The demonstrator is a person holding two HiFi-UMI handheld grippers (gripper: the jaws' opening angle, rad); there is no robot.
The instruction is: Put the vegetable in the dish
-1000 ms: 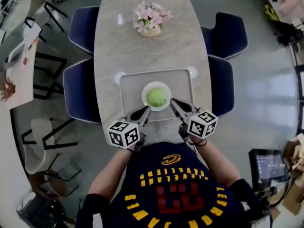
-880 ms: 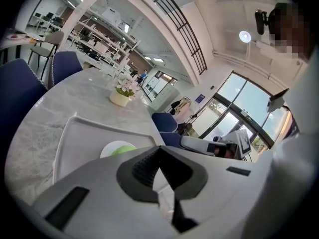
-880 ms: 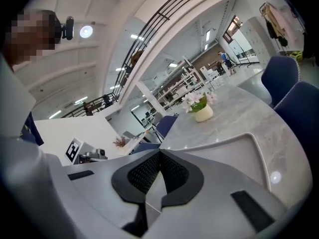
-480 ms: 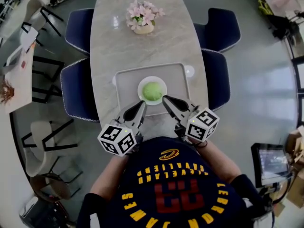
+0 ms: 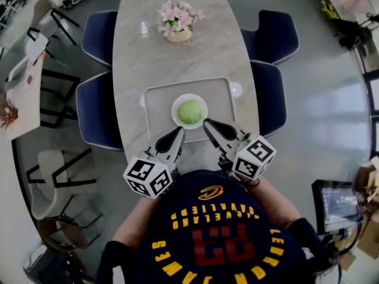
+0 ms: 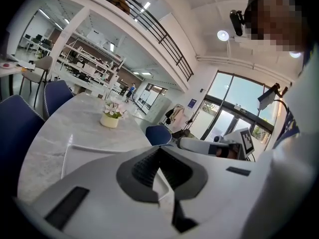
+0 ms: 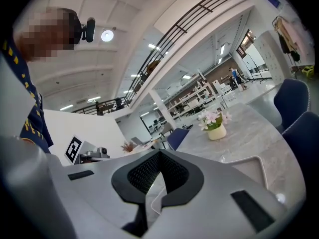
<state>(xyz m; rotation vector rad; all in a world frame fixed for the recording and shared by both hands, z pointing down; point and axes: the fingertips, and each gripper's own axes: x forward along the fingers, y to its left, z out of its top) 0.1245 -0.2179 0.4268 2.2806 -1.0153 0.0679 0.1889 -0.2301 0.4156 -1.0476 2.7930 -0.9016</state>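
Barely shifted since a moment ago, your left gripper and right gripper hover over the grey rectangular tray's near edge, both jaws closed and empty. The round green vegetable sits in the white round dish.

Bright even indoor light, glaring ceiling lamp, sheen on table, strong fisheye bending, dark vignetted corners.

The left tool and right tool hide the dish in their own views; the table's far end is cropped.
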